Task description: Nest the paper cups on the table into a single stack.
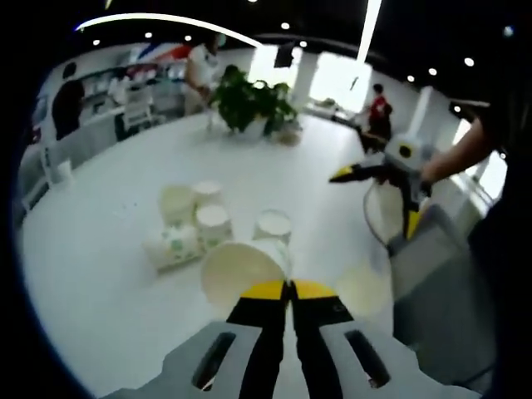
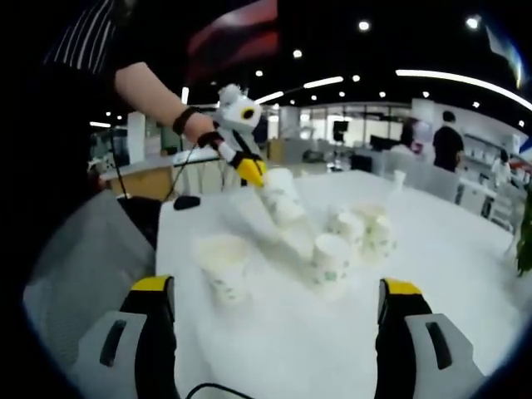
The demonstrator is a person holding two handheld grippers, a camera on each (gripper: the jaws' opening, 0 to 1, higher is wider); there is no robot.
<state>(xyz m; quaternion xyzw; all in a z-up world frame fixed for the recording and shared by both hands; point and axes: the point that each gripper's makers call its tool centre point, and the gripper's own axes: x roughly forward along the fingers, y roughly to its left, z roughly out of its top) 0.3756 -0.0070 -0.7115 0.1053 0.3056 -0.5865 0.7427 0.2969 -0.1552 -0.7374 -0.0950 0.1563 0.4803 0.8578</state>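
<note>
Gripping a white paper cup (image 1: 245,270) by its rim, the left tongs (image 1: 290,291) have their yellow-tipped jaws pressed nearly together on the cup wall, so the cup lies on its side with its open mouth turned toward the left gripper view's camera. In the right gripper view the same tongs (image 2: 253,174) come in from the left, held by a person's hand with a dark wristband, and the gripped cup (image 2: 283,199) hangs tilted above the white worktop (image 2: 274,349).

The right tongs (image 2: 274,291) stand wide, their two yellow-tipped jaws far apart with nothing between them, low over the worktop. In the left gripper view they (image 1: 378,187) hover on the right, above the worktop's far edge.

On the worktop sits a loose cluster of white paper cups with green print (image 1: 195,220): several upright, one lying on its side (image 1: 170,247) at the near left of the cluster, and one upright cup (image 1: 273,224) just beside the held cup. In the right gripper view a single upright cup (image 2: 224,264) stands apart, nearer the left jaw, while another cup (image 2: 330,262) stands nearer the middle with the rest (image 2: 366,229) behind it.

A leafy green potted plant (image 1: 249,104) stands at the far end of the worktop (image 1: 108,274).
</note>
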